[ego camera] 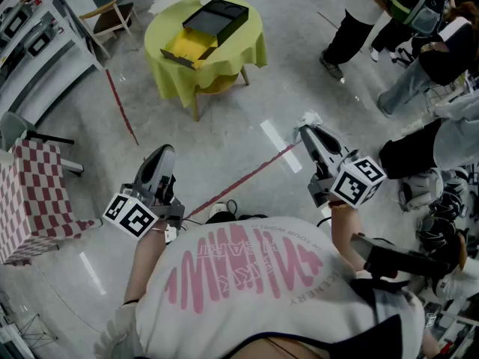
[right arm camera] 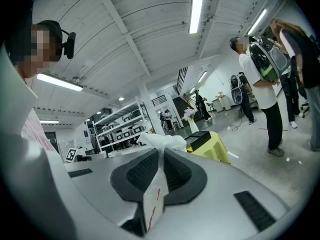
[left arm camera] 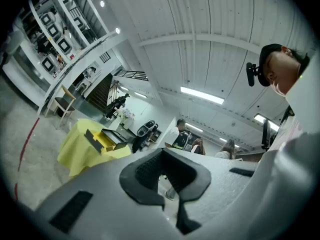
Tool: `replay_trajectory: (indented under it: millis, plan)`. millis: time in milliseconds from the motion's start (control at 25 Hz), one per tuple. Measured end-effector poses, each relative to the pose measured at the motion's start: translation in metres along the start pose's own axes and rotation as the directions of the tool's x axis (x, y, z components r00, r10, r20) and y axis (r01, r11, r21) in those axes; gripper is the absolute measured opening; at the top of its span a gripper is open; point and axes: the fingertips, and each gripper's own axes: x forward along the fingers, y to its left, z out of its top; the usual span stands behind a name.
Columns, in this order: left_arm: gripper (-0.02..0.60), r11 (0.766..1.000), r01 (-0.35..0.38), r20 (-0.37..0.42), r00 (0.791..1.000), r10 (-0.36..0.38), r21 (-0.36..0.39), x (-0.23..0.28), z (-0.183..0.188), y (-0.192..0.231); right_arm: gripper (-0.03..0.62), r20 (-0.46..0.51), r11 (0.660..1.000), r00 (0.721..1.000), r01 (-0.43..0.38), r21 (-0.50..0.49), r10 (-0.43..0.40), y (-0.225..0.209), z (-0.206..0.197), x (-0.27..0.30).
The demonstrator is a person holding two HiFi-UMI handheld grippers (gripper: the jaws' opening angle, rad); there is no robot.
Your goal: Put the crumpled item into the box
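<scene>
An open black box with a yellow inside (ego camera: 203, 30) lies on a round table under a yellow-green cloth (ego camera: 168, 64) far ahead across the floor; it also shows small in the left gripper view as the box (left arm camera: 104, 138) and in the right gripper view as the box (right arm camera: 199, 139). My right gripper (ego camera: 304, 131) is shut on a crumpled white item (ego camera: 310, 118), whose bunched end (right arm camera: 161, 142) sticks out past the pads and whose flat tail hangs down between them. My left gripper (ego camera: 166, 154) is held low at my side, its pads together with nothing in them.
A red line (ego camera: 247, 176) runs across the grey floor between me and the table. People (ego camera: 378, 21) stand at the right with bags. A red-checked stool (ego camera: 30, 200) is at my left, shelving (ego camera: 37, 36) at the far left, a wooden chair (ego camera: 112, 17) behind the table.
</scene>
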Motion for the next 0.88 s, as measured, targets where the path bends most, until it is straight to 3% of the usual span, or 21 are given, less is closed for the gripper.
replay_trajectory:
  millis: [320,880]
  plan:
    - [0.008,1.0,0.017,0.015,1.0,-0.017,-0.003,-0.001,0.023,0.017,0.029,-0.005,0.999,1.0,0.011,-0.034,-0.012,0.011,0.007,0.023]
    - [0.008,0.995,0.077,0.057,0.995,-0.081,0.065,0.01,0.101,0.078,0.031,0.083,0.995,0.997,0.016,-0.094,-0.008,0.044,0.034,0.099]
